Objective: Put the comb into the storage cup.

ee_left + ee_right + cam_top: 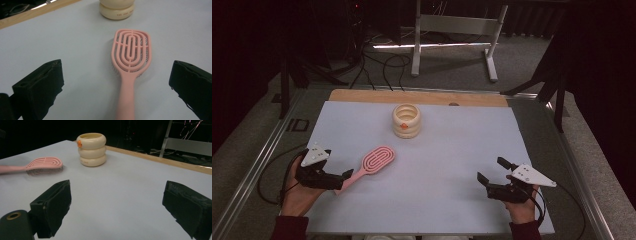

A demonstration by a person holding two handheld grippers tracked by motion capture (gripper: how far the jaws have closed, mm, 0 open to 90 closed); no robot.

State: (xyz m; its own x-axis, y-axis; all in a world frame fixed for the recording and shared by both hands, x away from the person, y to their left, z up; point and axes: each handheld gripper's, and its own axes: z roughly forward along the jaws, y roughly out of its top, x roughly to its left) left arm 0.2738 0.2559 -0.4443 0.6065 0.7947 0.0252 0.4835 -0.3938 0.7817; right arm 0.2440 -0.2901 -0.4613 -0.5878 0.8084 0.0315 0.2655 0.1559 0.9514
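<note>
1. High view: left tongs (343,178) sit lower left of frame, held in the person's left hand (302,192), jaws pointed at the handle end of the pink hairbrush (371,164).
2. Hairbrush lies flat on the desk (452,150), left of centre, head toward upper right, handle toward lower left, bristles down.
3. Left gripper view: left tongs (117,82) spread wide, nothing gripped. Hairbrush (130,65) handle runs down the middle between the two jaws, clear gap to each jaw, no contact visible.
4. Right tongs (493,173) lower right of the high view, in the right hand (522,207), well apart from the hairbrush.
5. Right gripper view: right tongs (117,202) also wide open, holding nothing, bare desk between the jaws.
6. Cream ringed cup (406,120) stands upright at top centre of the desk, small orange knob on its side. In the right gripper view the cup (91,149) is upper centre-left, hairbrush (41,165) to its left at the frame edge.
7. Wooden strip (362,95) runs along the desk's far edge.
</note>
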